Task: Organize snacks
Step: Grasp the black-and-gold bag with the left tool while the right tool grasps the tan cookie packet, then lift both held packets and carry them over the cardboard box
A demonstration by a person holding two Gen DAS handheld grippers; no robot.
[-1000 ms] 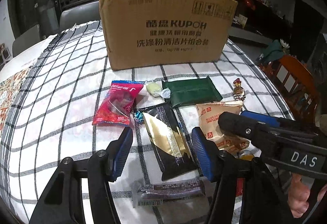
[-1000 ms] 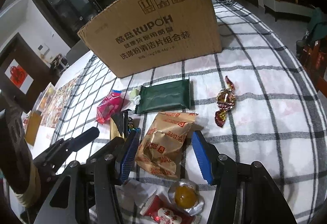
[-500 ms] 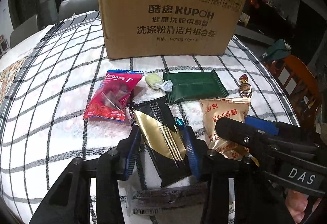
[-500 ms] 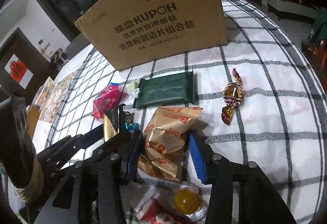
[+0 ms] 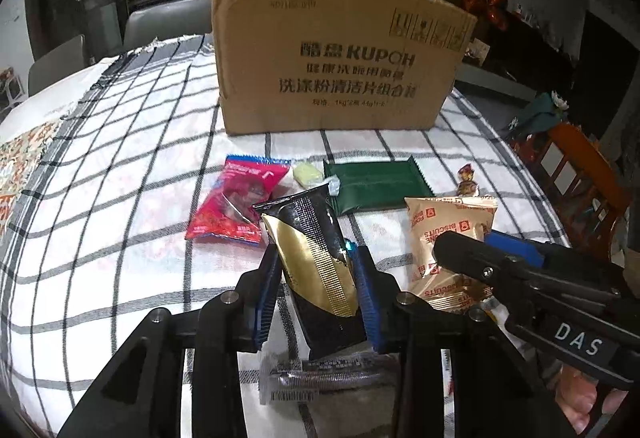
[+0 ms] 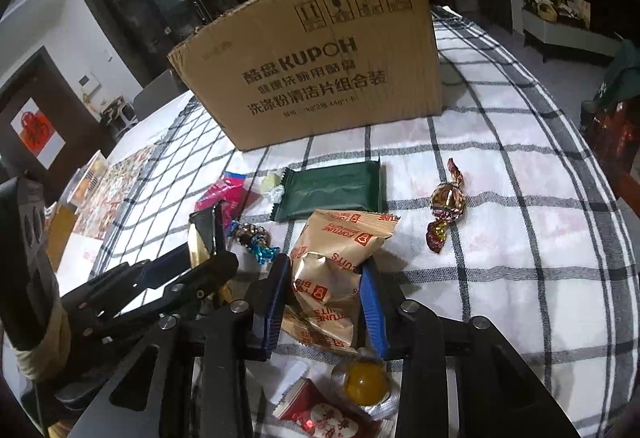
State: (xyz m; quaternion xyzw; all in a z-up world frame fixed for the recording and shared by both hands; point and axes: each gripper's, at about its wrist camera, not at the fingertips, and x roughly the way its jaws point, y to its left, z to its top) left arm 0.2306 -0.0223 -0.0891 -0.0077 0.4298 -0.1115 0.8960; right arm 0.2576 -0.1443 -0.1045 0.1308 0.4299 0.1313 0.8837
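Being gripped at once, the black-and-gold packet (image 5: 316, 262) is clamped in the left gripper (image 5: 317, 294) and the tan biscuit pack (image 6: 334, 278) is squeezed by the right gripper (image 6: 326, 302), both low over the checked tablecloth (image 5: 120, 222). The pick-up step is judged under way. Next, both would likely be lifted over the cardboard box (image 5: 336, 62) behind, its wall to be cleared; the green packet (image 5: 376, 186) and other snacks remain.
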